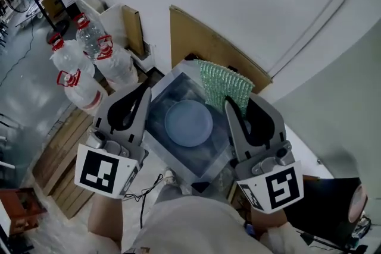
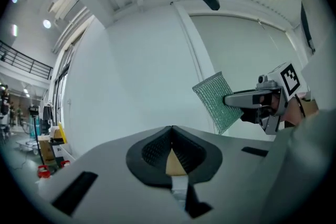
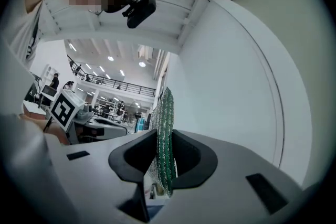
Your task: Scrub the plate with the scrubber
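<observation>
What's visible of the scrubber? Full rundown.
The scrubber is a flat, roughly rectangular pad of glittery green mesh, thin when seen edge-on. The right gripper is shut on one edge and holds it in the air, with most of the pad sticking out past the jaws. Only those jaws touch it. It is clear of the plate.

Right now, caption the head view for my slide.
Over the blue plate in the basin, the right tool clamps the green scrubber; the left tool is shut and empty.

The left gripper [image 1: 144, 92] and right gripper [image 1: 228, 104] have grey shells, black pads [image 2: 157, 152] and black-and-white marker cubes [image 1: 102, 171]; the shirt [image 1: 190, 223] seems pale grey.
</observation>
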Demonstrator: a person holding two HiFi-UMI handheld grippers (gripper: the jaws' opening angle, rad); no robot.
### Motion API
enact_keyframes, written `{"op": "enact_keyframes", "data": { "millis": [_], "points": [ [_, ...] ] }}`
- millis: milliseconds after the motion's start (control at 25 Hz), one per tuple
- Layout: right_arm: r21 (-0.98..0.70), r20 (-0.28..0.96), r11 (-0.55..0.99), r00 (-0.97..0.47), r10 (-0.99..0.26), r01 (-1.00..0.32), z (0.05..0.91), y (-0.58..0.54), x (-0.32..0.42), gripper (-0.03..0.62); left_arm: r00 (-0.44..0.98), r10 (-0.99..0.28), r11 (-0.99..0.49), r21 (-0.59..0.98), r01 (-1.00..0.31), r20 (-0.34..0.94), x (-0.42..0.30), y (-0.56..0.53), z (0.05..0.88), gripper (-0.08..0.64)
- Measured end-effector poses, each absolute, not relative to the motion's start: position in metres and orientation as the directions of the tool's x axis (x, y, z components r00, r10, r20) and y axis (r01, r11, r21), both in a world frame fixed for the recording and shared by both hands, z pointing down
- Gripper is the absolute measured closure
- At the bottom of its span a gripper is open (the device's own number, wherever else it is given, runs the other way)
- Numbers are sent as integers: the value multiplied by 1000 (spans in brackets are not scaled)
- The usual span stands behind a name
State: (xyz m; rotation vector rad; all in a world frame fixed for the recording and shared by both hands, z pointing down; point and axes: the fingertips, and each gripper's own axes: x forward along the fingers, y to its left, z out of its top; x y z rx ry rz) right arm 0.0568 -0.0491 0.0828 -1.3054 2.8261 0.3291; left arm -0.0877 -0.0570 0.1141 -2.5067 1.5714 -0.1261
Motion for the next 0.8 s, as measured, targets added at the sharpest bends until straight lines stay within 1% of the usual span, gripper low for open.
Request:
{"op": "enact_keyframes", "data": {
  "millis": [120, 240, 400, 560, 800],
  "points": [
    [177, -125, 638, -660, -741, -749, 73, -37, 61, 486, 421, -907, -410, -224, -884, -4, -84, -43, 109, 543],
    [158, -119, 664, -682, -722, -731, 72, -25, 61, 486, 427, -904, -413, -232, -881, -7, -82, -30, 106, 543],
    [151, -92, 678, -694, -714, -719, 85, -14, 65, 486, 435, -900, -421, -243, -874, -7, -79, -16, 110, 543],
    [147, -21, 709, -719, -695, -690, 107, -9, 64, 486, 426, -904, -416, -268, -869, 20, -78, -7, 121, 543],
    [132, 36, 721, -723, -690, -681, 131, -9, 67, 486, 427, -902, -432, -179, -884, 71, -73, -2, 152, 543]
  ]
}}
